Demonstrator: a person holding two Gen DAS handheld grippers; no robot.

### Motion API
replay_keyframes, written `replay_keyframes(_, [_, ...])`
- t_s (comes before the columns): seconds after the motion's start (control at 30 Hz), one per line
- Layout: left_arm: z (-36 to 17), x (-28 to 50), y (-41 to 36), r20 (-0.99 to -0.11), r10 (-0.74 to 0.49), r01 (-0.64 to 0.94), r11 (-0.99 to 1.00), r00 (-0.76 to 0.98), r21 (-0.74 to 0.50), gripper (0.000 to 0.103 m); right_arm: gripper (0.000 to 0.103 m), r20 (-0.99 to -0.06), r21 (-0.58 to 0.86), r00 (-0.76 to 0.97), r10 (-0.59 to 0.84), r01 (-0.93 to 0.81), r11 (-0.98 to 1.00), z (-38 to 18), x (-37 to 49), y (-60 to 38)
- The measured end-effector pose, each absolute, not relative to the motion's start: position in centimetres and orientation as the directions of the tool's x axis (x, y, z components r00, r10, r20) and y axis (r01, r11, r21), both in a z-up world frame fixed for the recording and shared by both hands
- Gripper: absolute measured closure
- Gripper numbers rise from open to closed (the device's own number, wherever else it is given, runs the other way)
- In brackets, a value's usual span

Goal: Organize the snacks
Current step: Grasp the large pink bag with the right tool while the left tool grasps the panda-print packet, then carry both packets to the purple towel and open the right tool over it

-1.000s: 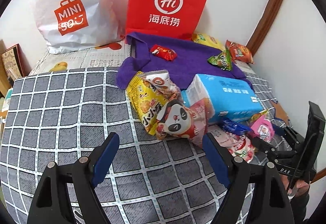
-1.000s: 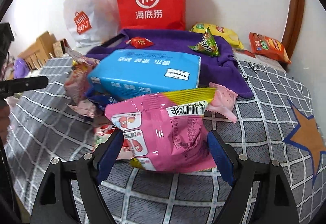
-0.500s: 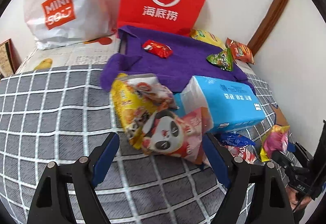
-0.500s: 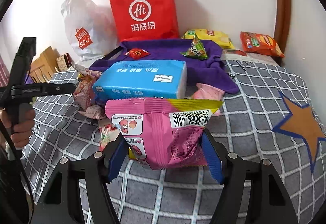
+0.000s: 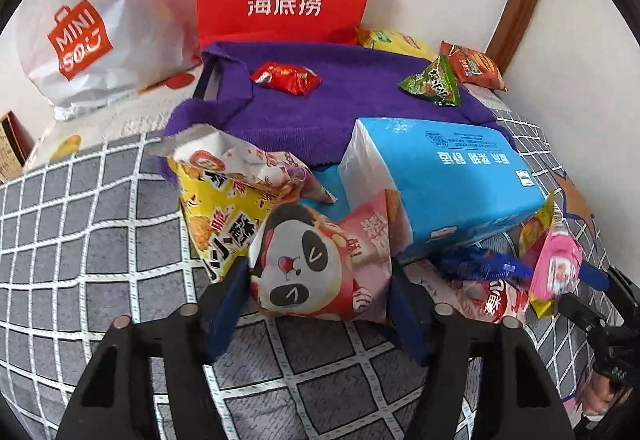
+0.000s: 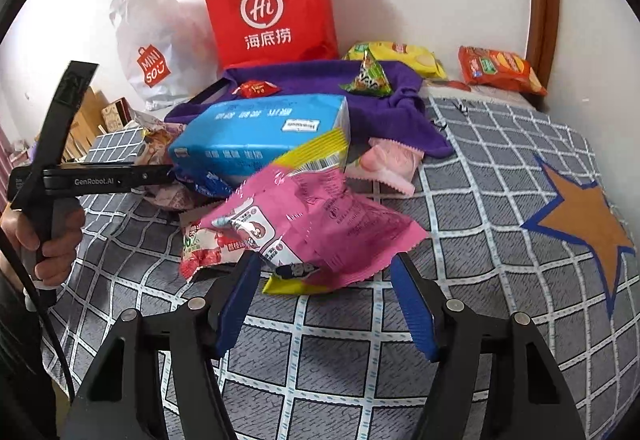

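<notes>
**Ana:** Blue fingers [image 5: 224,304] of the left gripper [image 5: 318,300] sit on either side of the panda snack bag [image 5: 316,268], close against both its edges. Whether they press it or only flank it, I cannot tell.

**Ben:** And the right gripper [image 6: 326,298]?

**Ana:** Its fingers [image 6: 412,316] are spread apart. The pink snack packet [image 6: 316,224] lies tilted between and just ahead of them; the left tip looks to be touching the packet's lower edge, the right one stands clear of it.

**Ben:** Where do the snacks lie?

**Ana:** On a bed with a grey checked cover [image 5: 92,252]. The panda bag leans on a yellow snack bag [image 5: 216,216] and sits beside the blue tissue pack [image 5: 448,180]. A red strawberry packet [image 6: 204,246] lies under the pink one.

**Ben:** Further back?

**Ana:** A purple cloth [image 5: 320,100] carries a small red packet [image 5: 286,78] and a green triangular packet [image 5: 434,84]. Near the wall lie an orange chip bag [image 6: 500,70] and a yellow chip bag [image 6: 400,56]. A red paper bag [image 6: 272,4] and a white Miniso bag [image 5: 92,24] stand behind.
</notes>
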State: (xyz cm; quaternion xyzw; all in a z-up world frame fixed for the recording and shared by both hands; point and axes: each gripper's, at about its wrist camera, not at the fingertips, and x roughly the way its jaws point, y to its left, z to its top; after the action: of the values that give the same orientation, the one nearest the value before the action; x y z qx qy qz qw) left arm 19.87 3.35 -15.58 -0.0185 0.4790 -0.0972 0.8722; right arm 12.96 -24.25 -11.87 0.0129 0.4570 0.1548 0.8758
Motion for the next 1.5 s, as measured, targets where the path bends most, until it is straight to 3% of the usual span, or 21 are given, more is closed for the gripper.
replay_keyframes(0.2, [-14.6, 18.7, 4.3, -0.816, -0.236, 0.164, 0.971, 0.527, -0.175, 0.042, 0.035, -0.800, 0.198, 0.515, 0.309, -0.260, 0.945, -12.6, 13.3, -24.0])
replay_keyframes(0.43, [-13.7, 16.9, 5.0, -0.807, -0.287, 0.176, 0.958, 0.515, -0.228, 0.042, 0.028, -0.791, 0.226, 0.520, 0.323, -0.243, 0.943, -12.9, 14.6, -23.6])
replay_keyframes(0.67, [-13.1, 15.4, 4.9, -0.802, -0.287, 0.193, 0.957, 0.523, -0.217, 0.042, 0.025, -0.793, 0.090, 0.569, 0.215, -0.240, 0.967, -11.6, 13.7, -22.7])
replay_keyframes(0.8, [-12.9, 15.3, 5.1, -0.796, -0.302, 0.193, 0.953, 0.524, -0.235, 0.042, 0.016, -0.770, 0.009, 0.610, 0.189, -0.286, 0.958, -10.9, 13.8, -22.0])
replay_keyframes(0.97, [-12.6, 15.0, 5.2, -0.791, -0.317, 0.192, 0.948, 0.523, -0.253, 0.042, 0.016, -0.799, 0.049, 0.558, 0.224, -0.311, 0.949, -12.4, 15.8, -21.5])
replay_keyframes(1.03, [-12.3, 14.7, 5.2, -0.789, -0.319, 0.192, 0.948, 0.525, -0.254, 0.042, 0.020, -0.811, 0.033, 0.553, 0.191, -0.284, 0.958, -13.2, 16.2, -21.4])
replay_keyframes(1.07, [-12.2, 14.6, 5.2, -0.789, -0.318, 0.192, 0.948, 0.526, -0.254, 0.042, 0.031, -0.815, 0.032, 0.549, 0.187, -0.279, 0.960, -13.4, 16.3, -21.4])
replay_keyframes(1.1, [-12.1, 14.4, 5.2, -0.789, -0.317, 0.193, 0.948, 0.527, -0.252, 0.042, 0.034, -0.817, 0.040, 0.544, 0.189, -0.275, 0.961, -13.6, 16.2, -21.5])
replay_keyframes(1.5, [-10.1, 14.4, 3.6, -0.768, -0.358, 0.234, 0.933, 0.531, -0.274, 0.042, 0.038, -0.786, 0.194, 0.541, 0.300, -0.245, 0.950, -10.1, 13.9, -23.8])
